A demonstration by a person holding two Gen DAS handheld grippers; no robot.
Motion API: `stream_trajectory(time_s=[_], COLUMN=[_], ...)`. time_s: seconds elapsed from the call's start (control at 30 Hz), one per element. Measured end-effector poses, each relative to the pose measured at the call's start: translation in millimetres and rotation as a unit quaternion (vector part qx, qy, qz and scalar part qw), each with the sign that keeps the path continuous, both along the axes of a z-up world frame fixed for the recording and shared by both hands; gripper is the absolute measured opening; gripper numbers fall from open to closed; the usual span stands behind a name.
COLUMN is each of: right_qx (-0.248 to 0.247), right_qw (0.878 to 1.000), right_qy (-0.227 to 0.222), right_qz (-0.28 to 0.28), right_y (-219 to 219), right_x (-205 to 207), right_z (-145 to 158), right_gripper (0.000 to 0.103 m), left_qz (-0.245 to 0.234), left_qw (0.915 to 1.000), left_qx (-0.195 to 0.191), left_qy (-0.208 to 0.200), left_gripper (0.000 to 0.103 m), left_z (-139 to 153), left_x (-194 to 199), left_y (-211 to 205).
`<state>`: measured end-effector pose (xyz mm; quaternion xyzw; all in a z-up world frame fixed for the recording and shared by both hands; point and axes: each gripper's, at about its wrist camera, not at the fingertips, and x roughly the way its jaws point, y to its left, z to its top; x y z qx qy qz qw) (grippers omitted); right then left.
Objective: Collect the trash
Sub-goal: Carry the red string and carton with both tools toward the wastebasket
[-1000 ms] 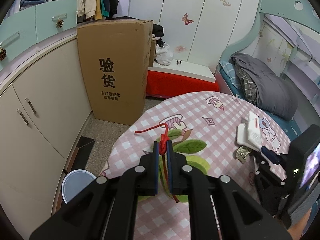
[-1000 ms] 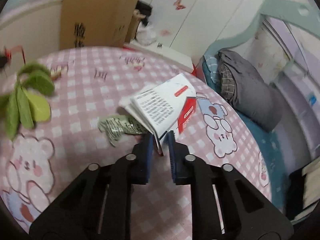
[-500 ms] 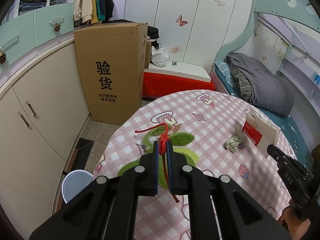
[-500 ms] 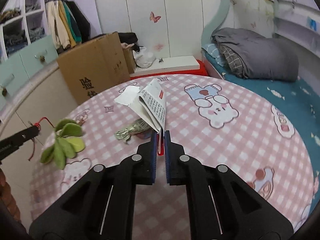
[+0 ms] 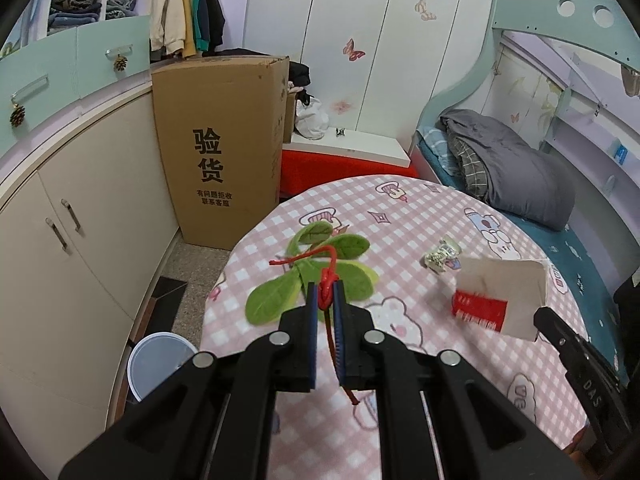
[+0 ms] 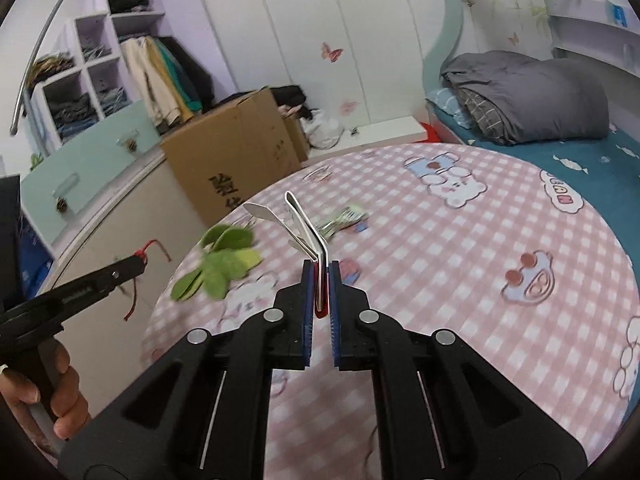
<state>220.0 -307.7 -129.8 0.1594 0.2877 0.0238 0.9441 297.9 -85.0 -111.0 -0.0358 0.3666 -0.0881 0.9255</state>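
Left tongs: pressed on the knot of a red string, lifted off the table.
Right tongs: pinching a flattened paper box, held above the table.
Step in hand: both pieces seem picked up and ready to carry.
Table: green leaves and a crumpled wrapper lie on the cloth, well apart.
Bin: on the floor beside the table, left.
Next move: likely swing left and release over the bin.

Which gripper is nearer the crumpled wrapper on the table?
Right. The right gripper, shut on the flattened carton, sits just short of the wrapper; the left gripper, holding the red string, is beyond the green leaves.
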Motion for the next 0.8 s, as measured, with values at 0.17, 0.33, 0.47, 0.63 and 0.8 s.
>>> stream_trajectory(time_s=[0.17,0.33,0.47,0.63,0.8], right_qx=[-0.003,-0.009,-0.026,-0.038,-0.059], right_qw=[1.000,0.998,0.996,0.993,0.992], right_qy=[0.004,-0.002,0.009,0.025,0.032], right_qz=[0.028,0.056,0.080,0.105,0.103], right_y=[28.4,54.4,74.5,93.6,105.8], right_x=[-11.0,-14.5,-8.6,-1.6,1.5], right_z=[6.4,16.3,21.7,23.4,18.7], right_gripper=[0.007,0.007,0.007,0.008,0.012], left_qz=[0.004,0.014,0.024,0.037,0.037], left_qw=[1.0000,0.9999,0.9996,0.9991,0.9990], left_qx=[-0.003,-0.008,-0.014,-0.022,-0.025], left_qy=[-0.001,-0.003,-0.001,0.004,0.010], left_gripper=[0.007,0.007,0.007,0.007,0.008], left_z=[2.1,4.0,4.5,2.9,-2.0], left_x=[-18.7,-32.9,-35.1,-35.0,-34.0], left_y=[13.4,31.9,47.7,62.6,66.2])
